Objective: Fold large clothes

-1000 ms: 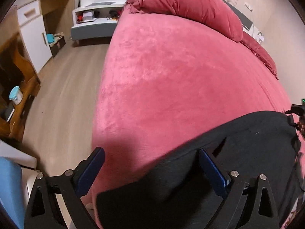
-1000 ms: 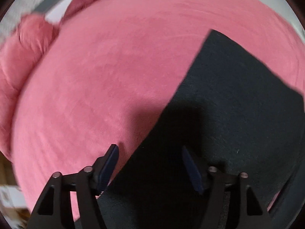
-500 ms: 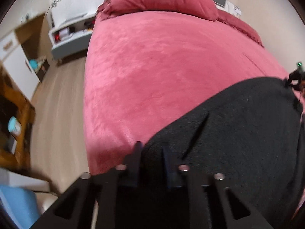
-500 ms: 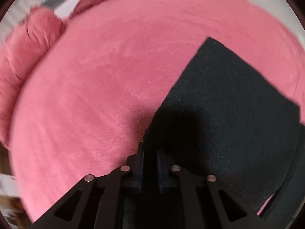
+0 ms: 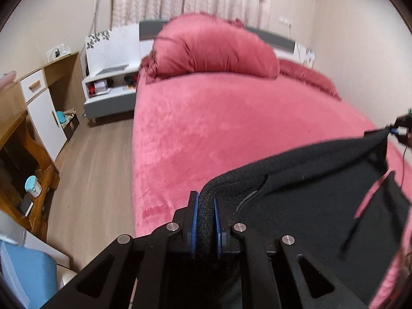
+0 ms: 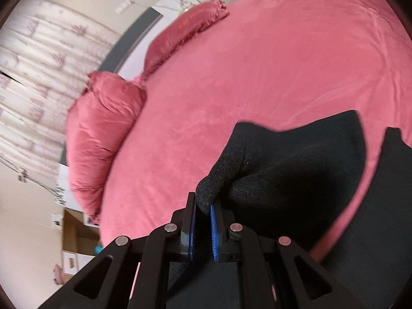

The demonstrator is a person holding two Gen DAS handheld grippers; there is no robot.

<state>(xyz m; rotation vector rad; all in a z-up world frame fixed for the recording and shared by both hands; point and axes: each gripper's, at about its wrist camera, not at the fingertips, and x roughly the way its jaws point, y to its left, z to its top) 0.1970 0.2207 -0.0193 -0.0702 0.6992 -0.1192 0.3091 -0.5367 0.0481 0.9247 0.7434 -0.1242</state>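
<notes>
A large black garment hangs lifted above a pink bed. My left gripper is shut on a rolled black edge of the garment. My right gripper is shut on another corner of the garment, which drapes down to the right over the bed. In the left wrist view the right gripper shows at the far right, holding the stretched upper edge. The lower part of the garment is hidden behind my grippers.
A big pink pillow lies at the head of the bed. A white bedside unit and wooden cabinets stand to the left across a wood floor. A wooden shelf with a teal cup is at the left.
Both grippers went from open to shut on the garment's edge, then lifted it off the bed. The views tilted up toward the pillows and curtain.
</notes>
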